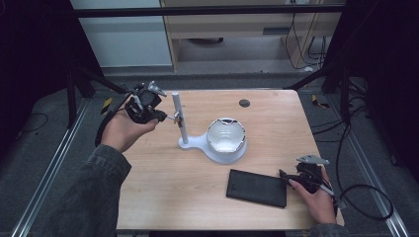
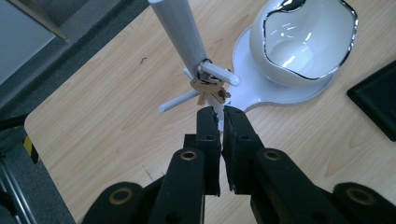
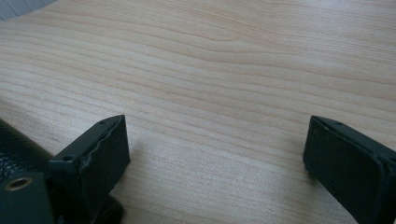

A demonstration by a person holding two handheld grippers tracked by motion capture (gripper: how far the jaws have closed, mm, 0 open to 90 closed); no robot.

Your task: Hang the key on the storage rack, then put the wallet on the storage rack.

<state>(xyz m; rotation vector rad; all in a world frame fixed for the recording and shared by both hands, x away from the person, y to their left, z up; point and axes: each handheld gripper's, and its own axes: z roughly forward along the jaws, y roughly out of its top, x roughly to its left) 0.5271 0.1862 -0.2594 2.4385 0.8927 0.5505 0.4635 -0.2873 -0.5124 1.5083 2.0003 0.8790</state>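
A: Left hand-held gripper (image 2: 221, 112) – what was its state?

B: Jaws nearly together, w/ only a thin slit btw the pads. Nothing clamped in them. Tips sat just below the keys (image 2: 210, 91), very close; couldn't tell if they touched.

A: And the keys, where?

B: Hung on a short white peg (image 2: 219, 73) sticking out of the upright white post (image 2: 180, 30). A thinner peg poked out lower on the other side. In the high view the left hand-held gripper (image 1: 170, 117) was at the post's (image 1: 179, 118) left, approx. mid-height, held level.

A: What was the post fixed to?

B: A flat white base (image 2: 261, 93) on the desk (image 2: 107, 107). Same base carried a glossy white bowl (image 2: 303, 39) w/ a wavy silver rim, just beside the post.

A: Right side?

B: Right hand-held gripper (image 3: 215, 144) had its jaws wide apart, nothing btw them, just bare desk wood. High view showed it (image 1: 285, 177) low at the desk's near right corner, tips at the right edge of a flat black case (image 1: 257, 187). Case lay near the bowl base, not touching it.

A: Hands?

B: Left hand (image 1: 123, 131) wrapped the gripper body, sleeve came in from bottom left. Right hand (image 1: 318, 197) rested at the desk edge.
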